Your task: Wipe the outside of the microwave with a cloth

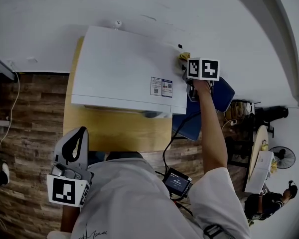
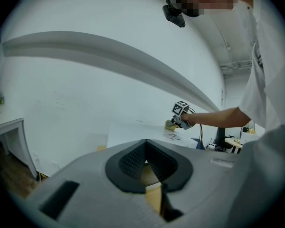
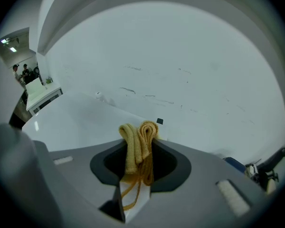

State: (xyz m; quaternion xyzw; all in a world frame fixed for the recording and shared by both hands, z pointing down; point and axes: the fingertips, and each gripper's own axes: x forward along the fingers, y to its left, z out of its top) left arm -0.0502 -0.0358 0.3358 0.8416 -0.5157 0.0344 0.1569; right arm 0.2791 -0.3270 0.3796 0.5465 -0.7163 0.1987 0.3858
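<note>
Our right gripper is clamped on a folded yellow cloth. Two rolled ends of the cloth stand up past the jaw tips and a loose fold hangs below them. The head view places this cloth at the back right corner of the white microwave, on its top side and close to the wall. We cannot tell whether the cloth presses on the surface.

Our left gripper hangs low by our body, over the near left part of the wooden table and well apart from the microwave. Its own view shows the jaws meeting at the tips with nothing between them.

A sticker with blue and white print lies near the front right of the microwave top, but its writing is too small to read. A small screen on a cable near our waist is lit and just as unreadable.

Only the head view shows the table, a blue chair to the right of the microwave and a fan farther right. Only the right gripper view shows people standing far off at the left by a white counter. The left gripper view alone takes in the whole outstretched arm reaching across the microwave.
</note>
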